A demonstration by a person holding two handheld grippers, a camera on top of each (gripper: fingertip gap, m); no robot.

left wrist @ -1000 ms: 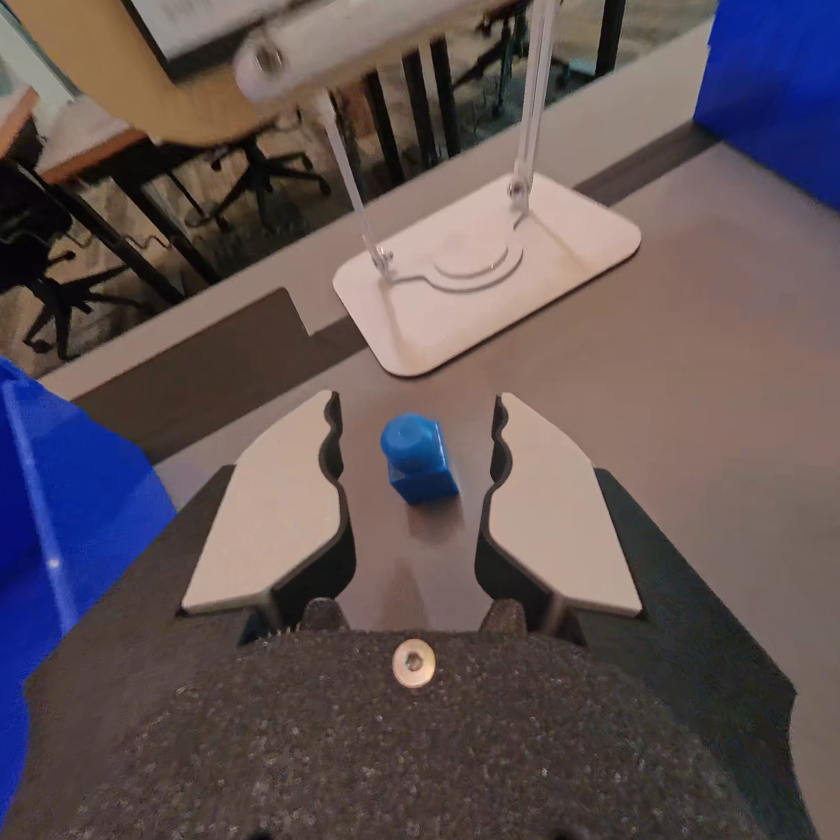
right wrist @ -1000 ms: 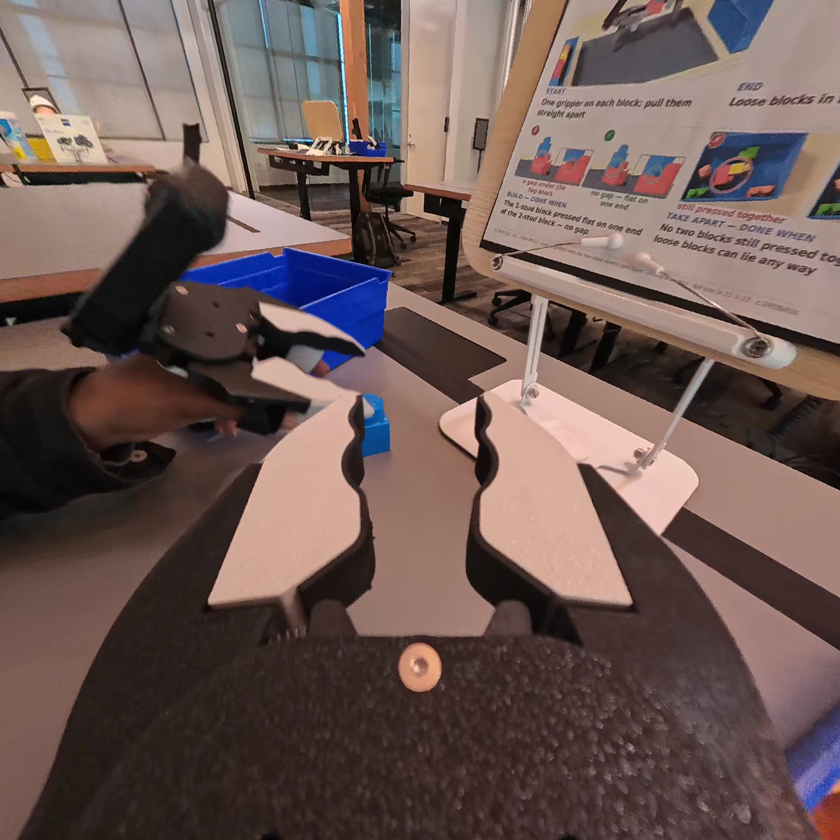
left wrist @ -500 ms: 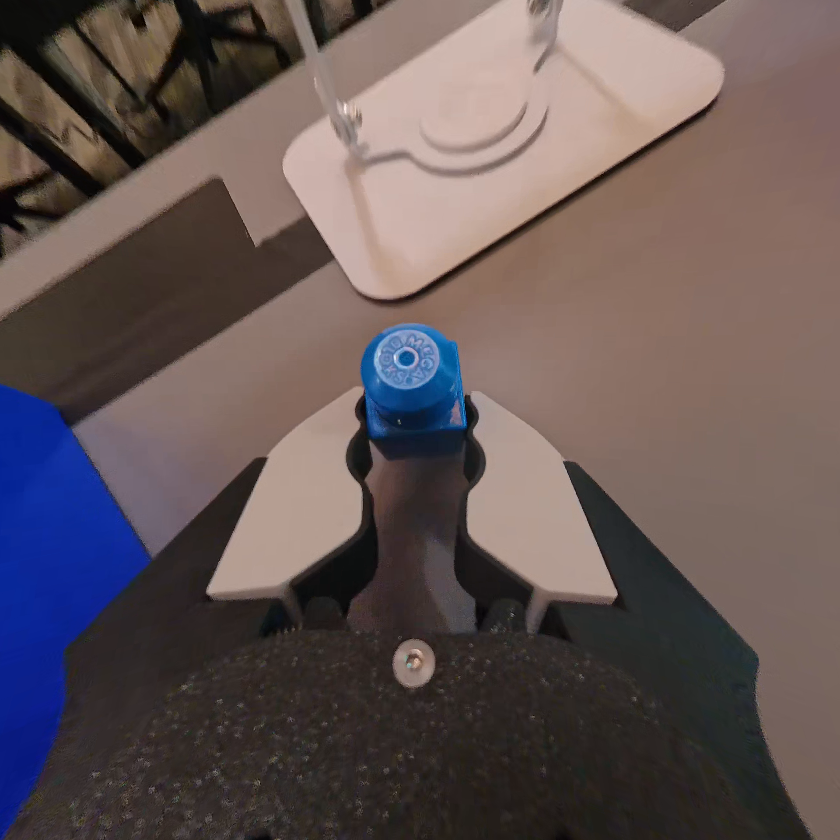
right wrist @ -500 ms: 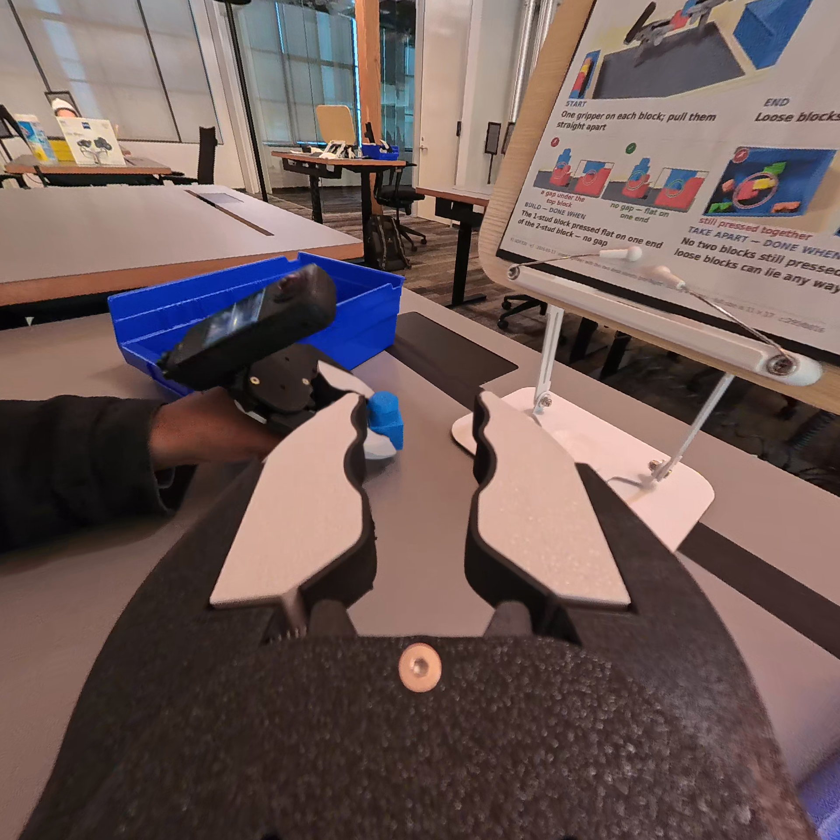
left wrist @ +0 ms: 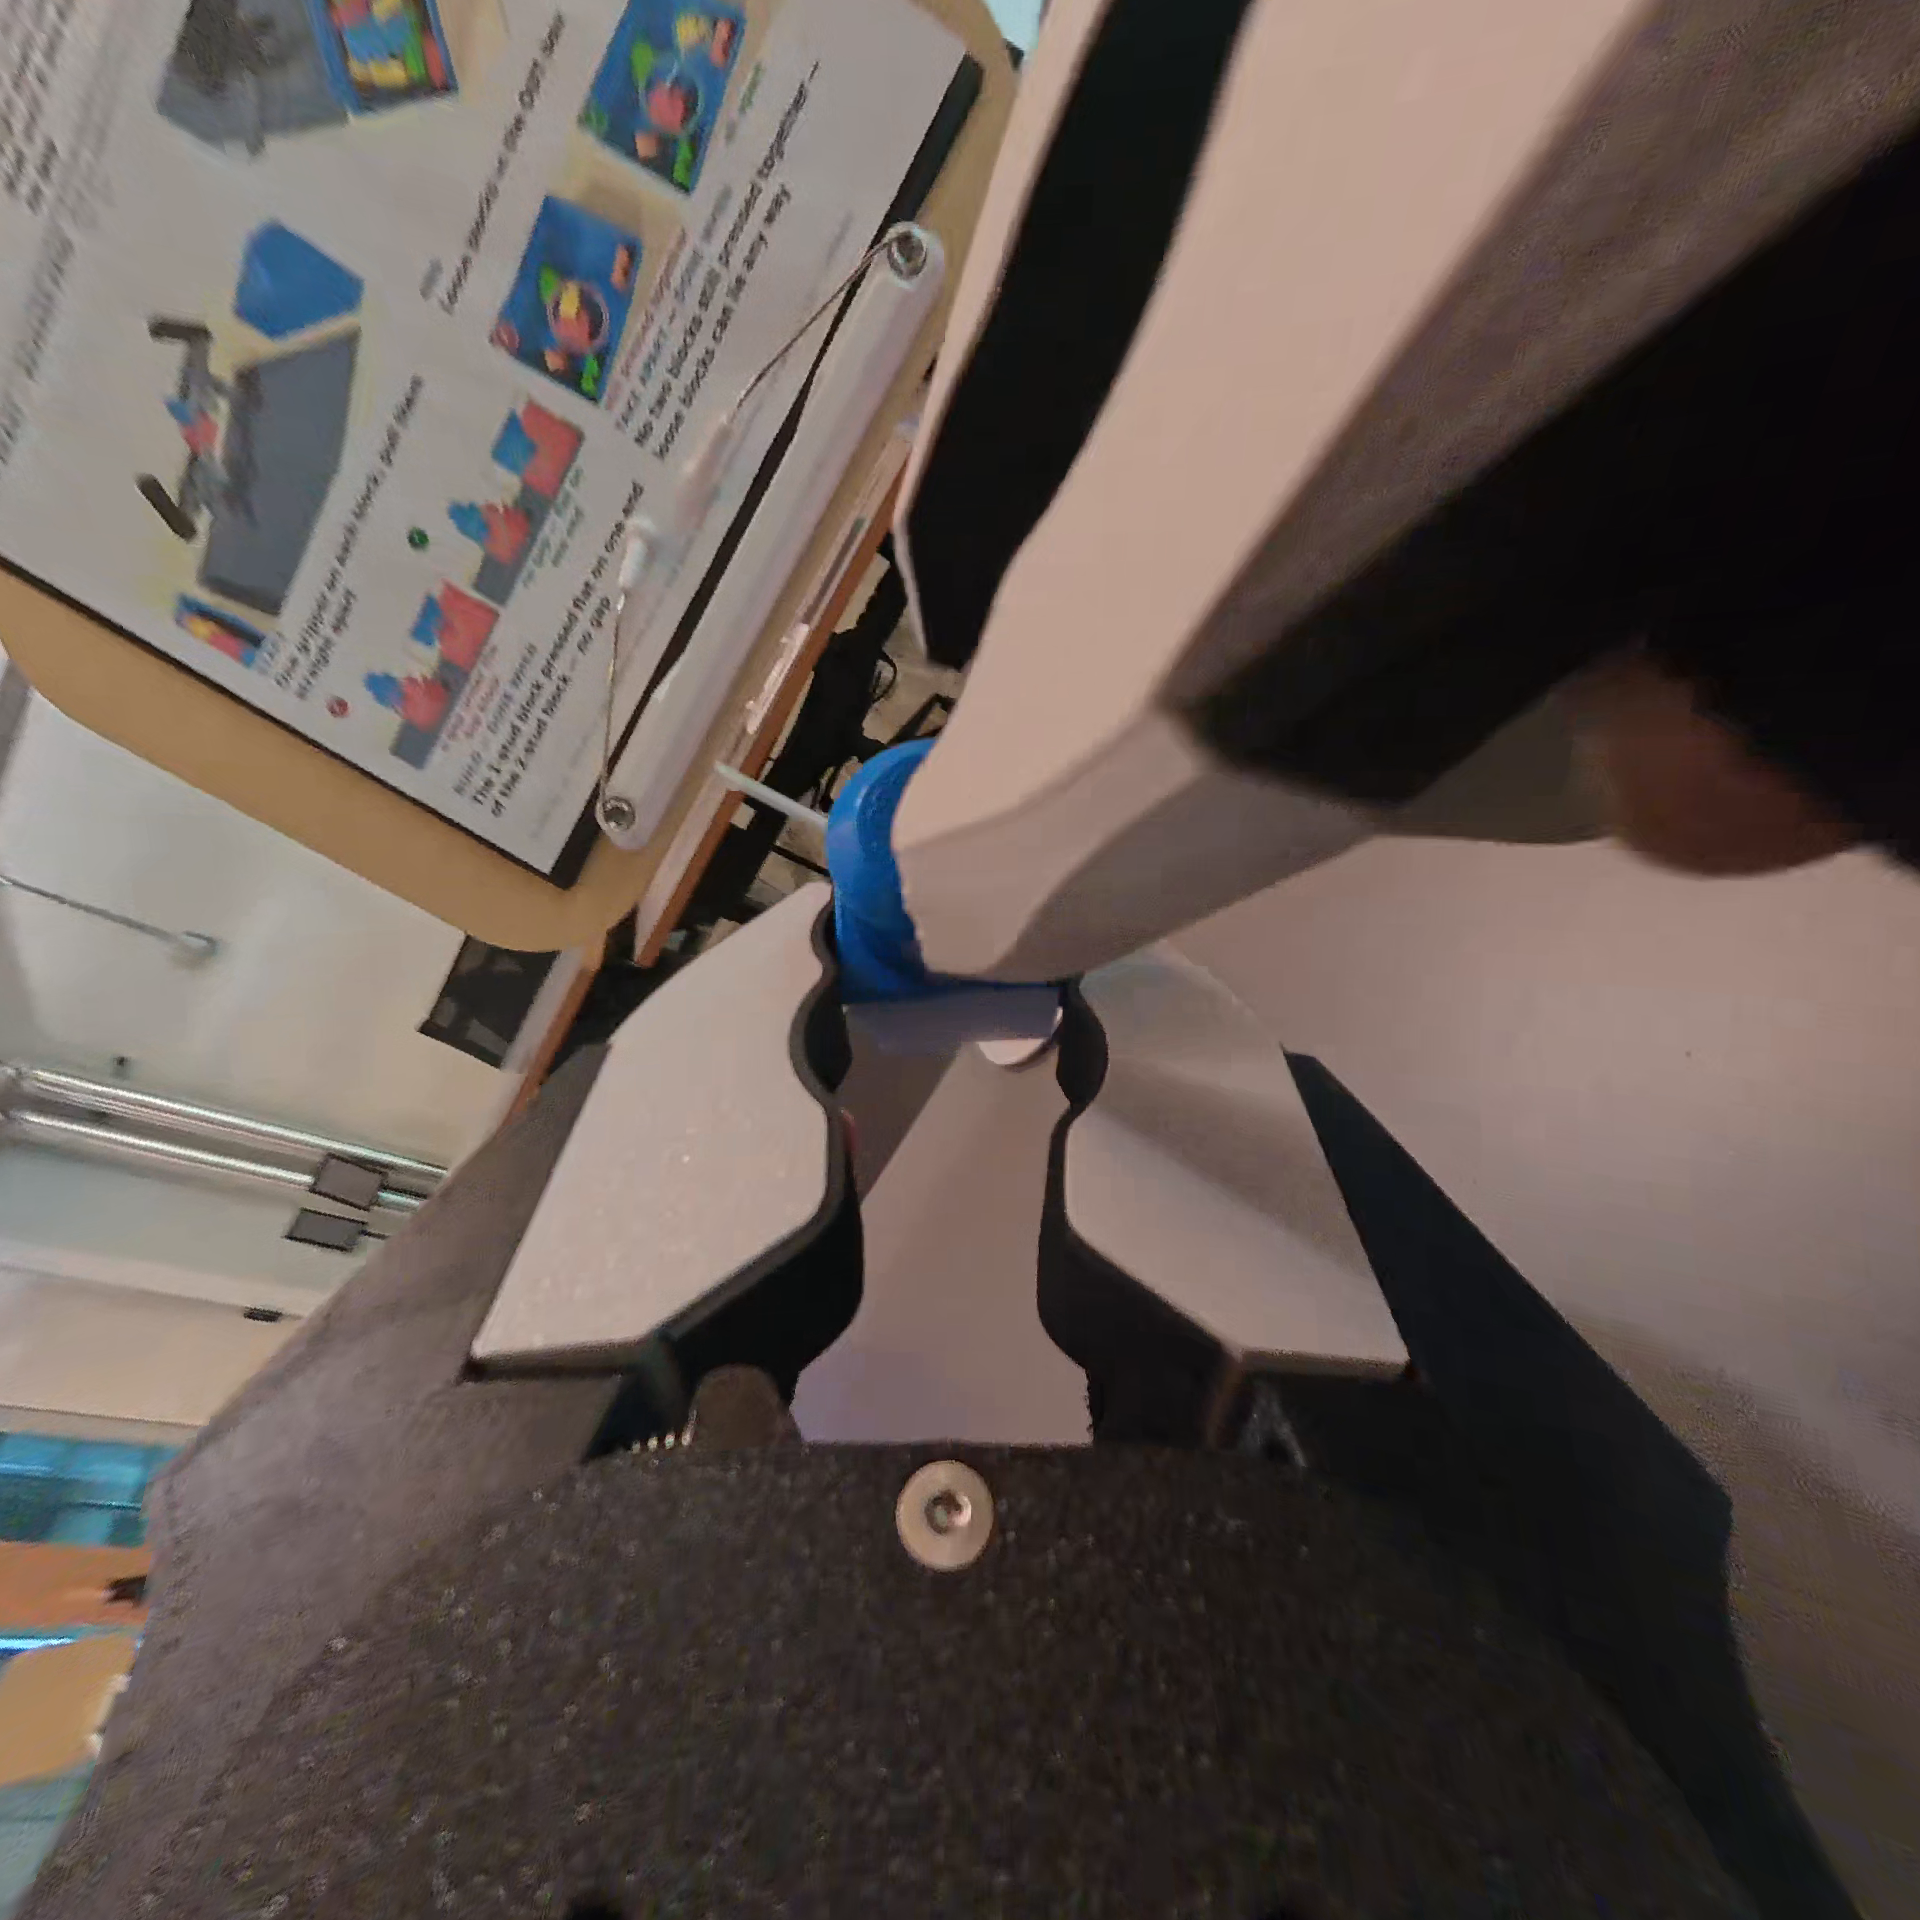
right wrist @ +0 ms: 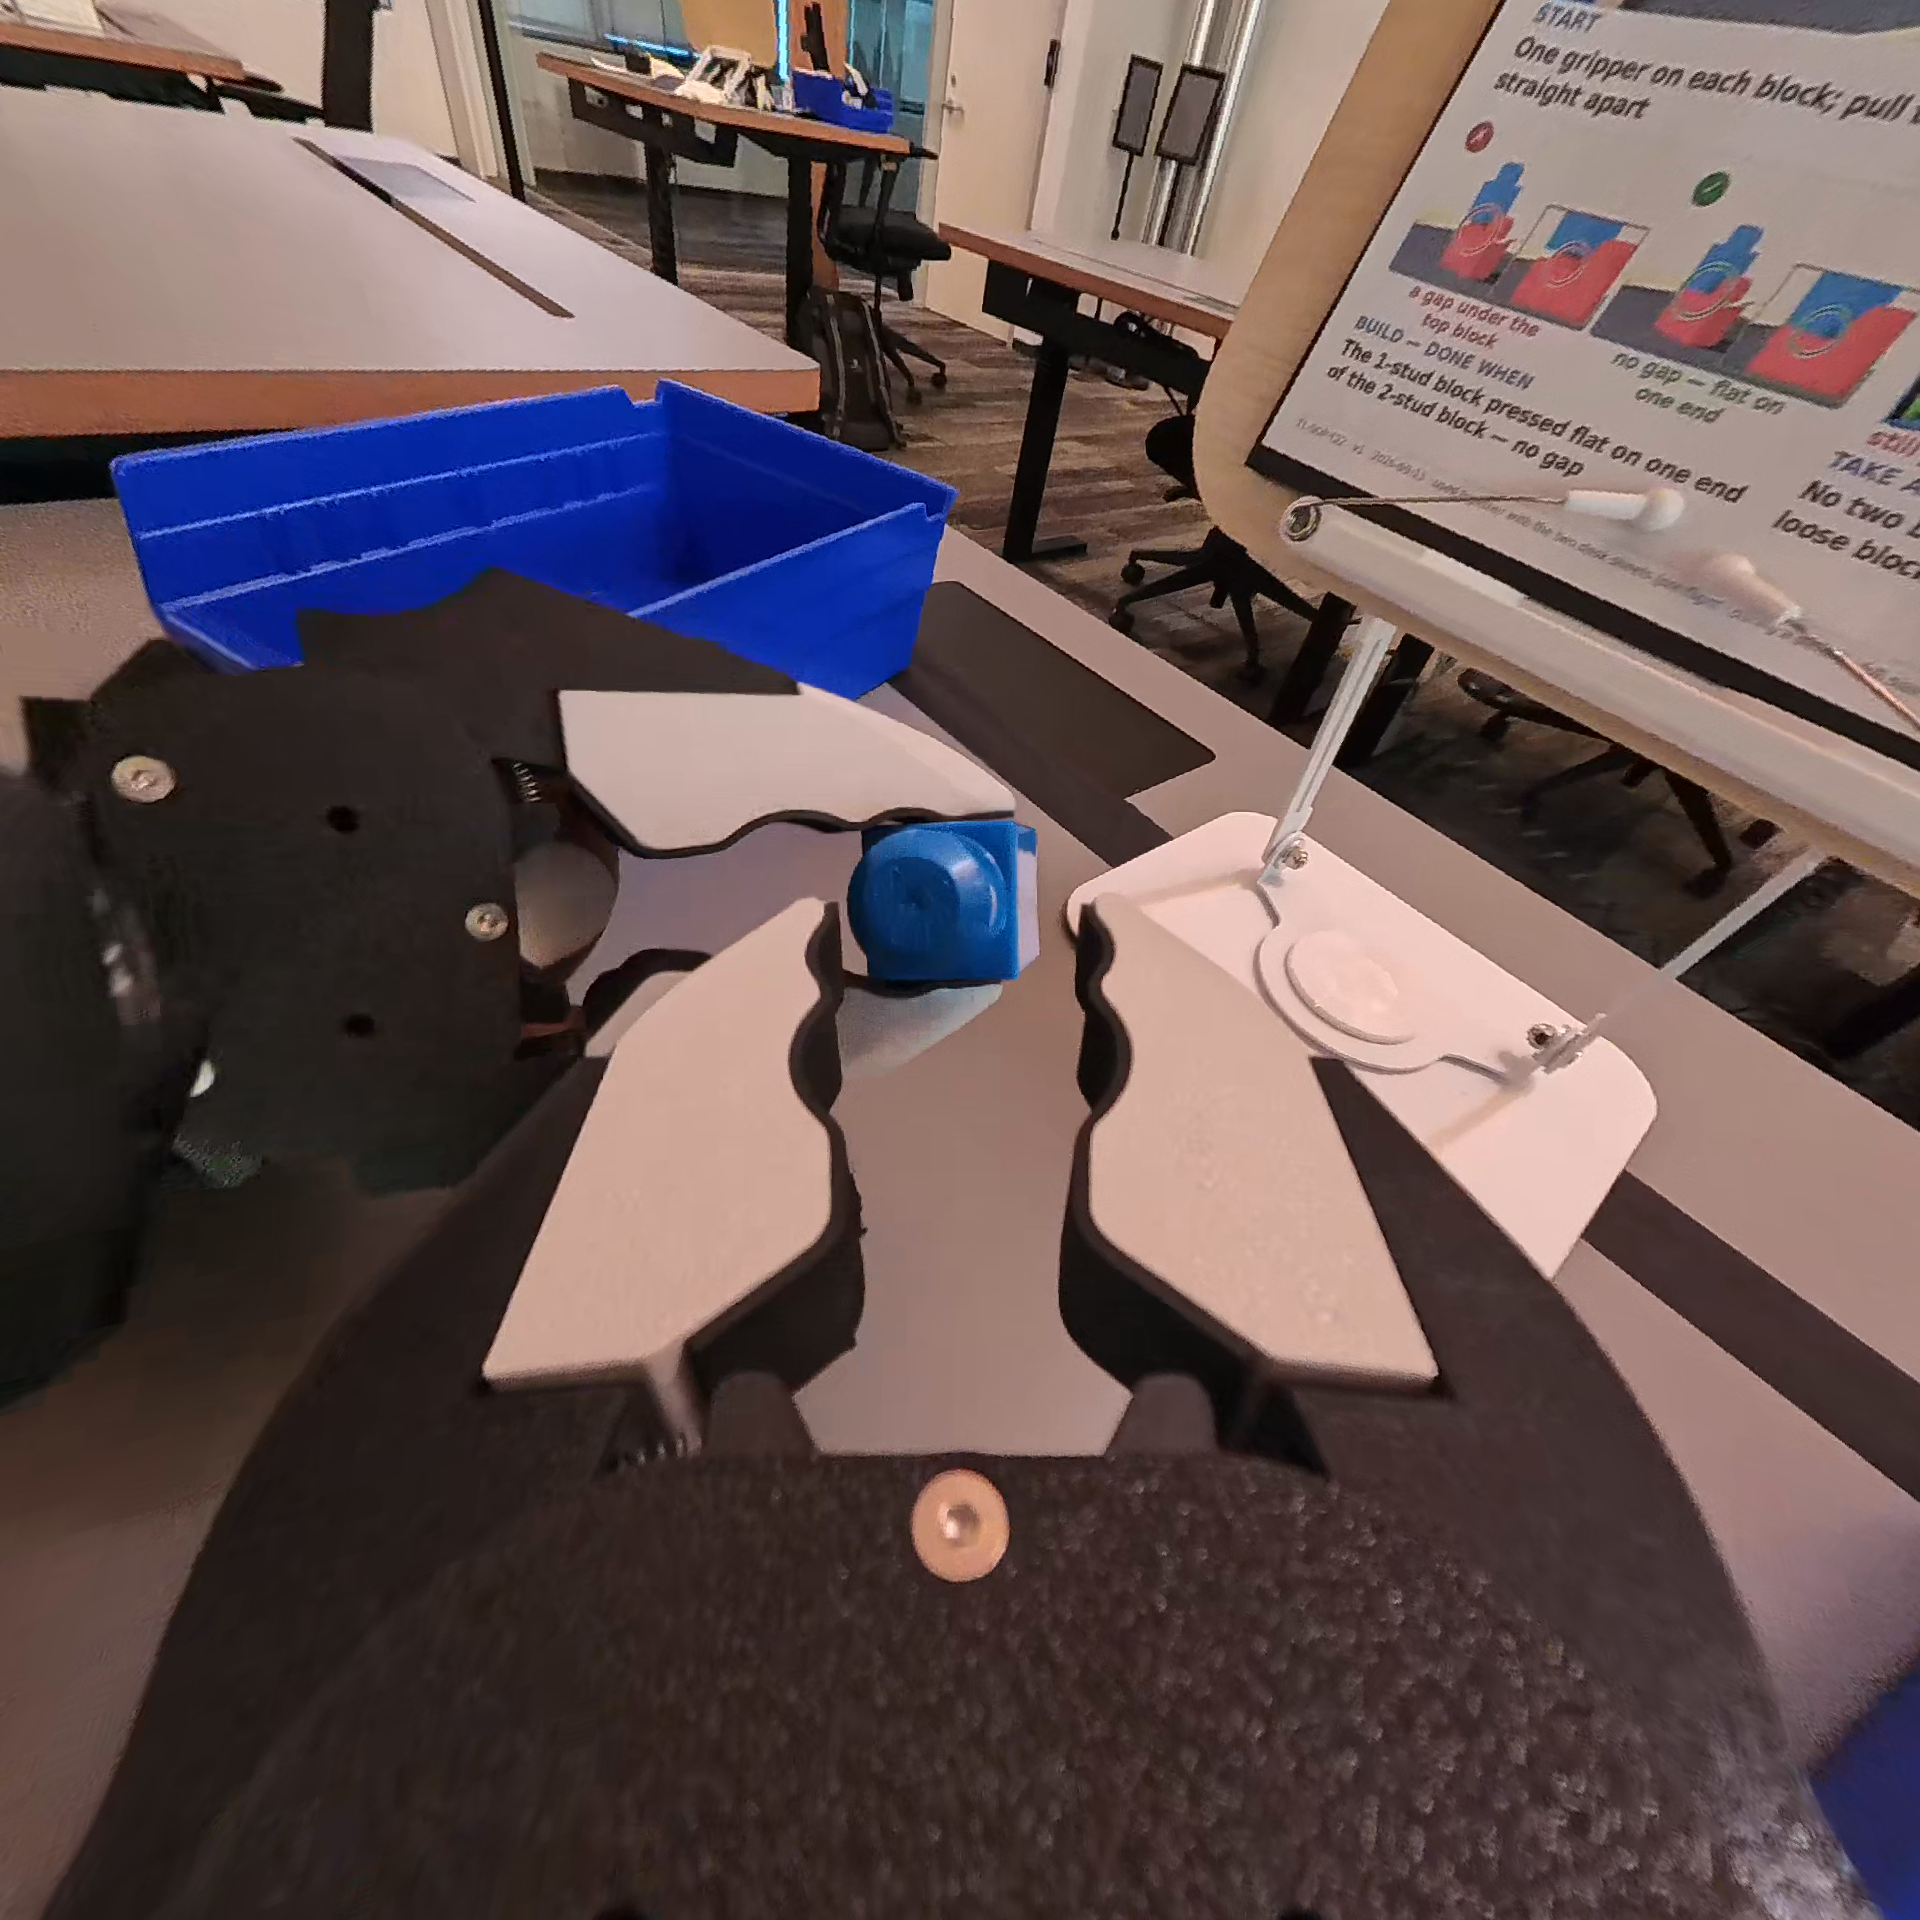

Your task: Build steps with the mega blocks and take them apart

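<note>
A small blue one-stud block [right wrist: 940,920] is held off the grey table [right wrist: 1714,1195], with its stud facing the right wrist camera. My left gripper [right wrist: 987,909] comes in from the left, rolled on its side, and is shut on the block. In the left wrist view the block [left wrist: 868,862] sits at my left gripper's [left wrist: 945,987] fingertips. My right gripper [right wrist: 951,925] is open and empty, its tips just short of the block on either side. One of its fingers [left wrist: 1195,520] covers part of the block in the left wrist view.
A blue bin [right wrist: 623,520] stands at the back left of the table. A white stand base [right wrist: 1382,1039] at the right carries a tilted instruction board [right wrist: 1558,312]. A blue edge [right wrist: 1870,1787] shows at the lower right corner. Desks and chairs stand beyond the table. There is about 5 cm between the tips of the two grippers.
My left gripper closed on the blue block, lifted it off the table and rolled sideways. My right gripper moved in until its open fingertips reach the block.
</note>
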